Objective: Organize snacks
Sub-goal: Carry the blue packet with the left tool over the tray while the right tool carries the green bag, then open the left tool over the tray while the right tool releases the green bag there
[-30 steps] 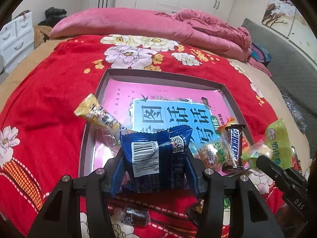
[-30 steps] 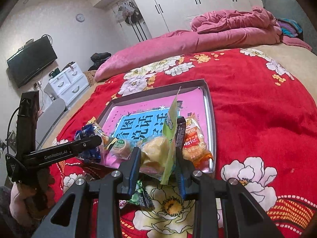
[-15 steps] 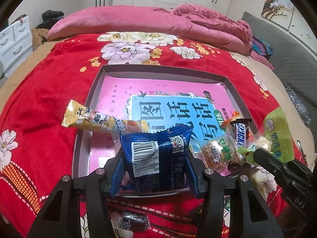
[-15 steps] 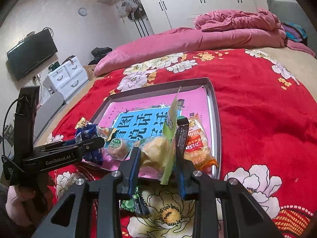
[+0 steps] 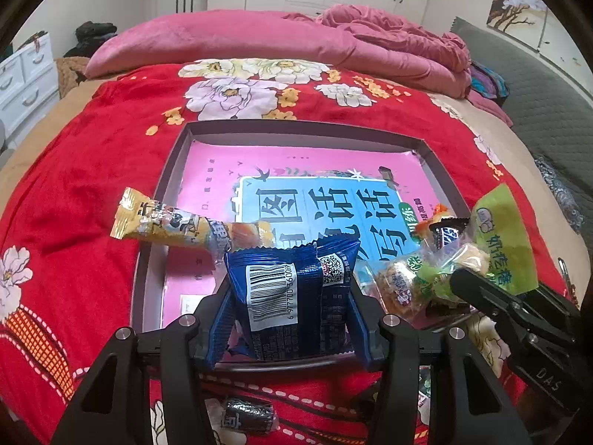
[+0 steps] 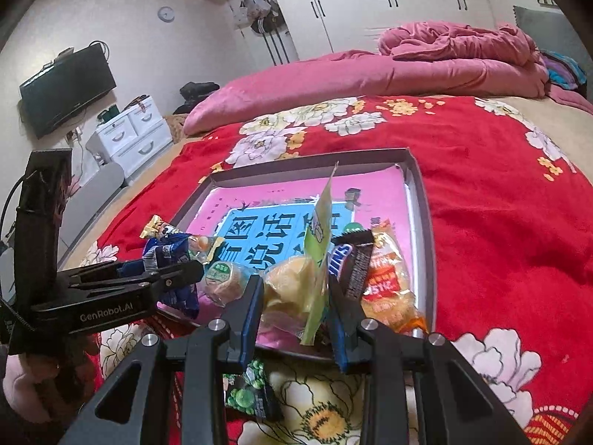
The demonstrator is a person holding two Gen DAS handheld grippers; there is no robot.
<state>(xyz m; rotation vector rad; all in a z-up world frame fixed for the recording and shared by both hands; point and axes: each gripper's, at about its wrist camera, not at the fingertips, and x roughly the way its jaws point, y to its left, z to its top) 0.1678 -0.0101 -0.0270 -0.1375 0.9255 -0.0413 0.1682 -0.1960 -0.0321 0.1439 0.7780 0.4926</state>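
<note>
A shallow grey-rimmed tray (image 5: 178, 155) (image 6: 422, 200) with a pink and blue printed floor lies on the red flowered blanket. My left gripper (image 5: 289, 296) is shut on a dark blue barcode snack packet (image 5: 289, 289), held over the tray's near edge. My right gripper (image 6: 294, 293) is shut on a clear and green packet with a yellow pastry (image 6: 292, 285), also over the near edge. In the tray lie a gold wrapped bar (image 5: 174, 222), a round cake packet (image 6: 222, 278), a black chocolate bar (image 6: 352, 263) and an orange snack pack (image 6: 389, 282).
A small dark wrapped candy (image 5: 244, 415) and a green patterned packet (image 6: 252, 389) lie on the blanket in front of the tray. Pink bedding (image 5: 259, 37) is piled at the far end. White drawers (image 6: 129, 137) and a wall television (image 6: 66, 89) stand at the left.
The gold wrapped bar has tipped from upright to lying flat across the tray's left rim. Both grippers keep their packets and have drifted slightly over the tray's near edge.
</note>
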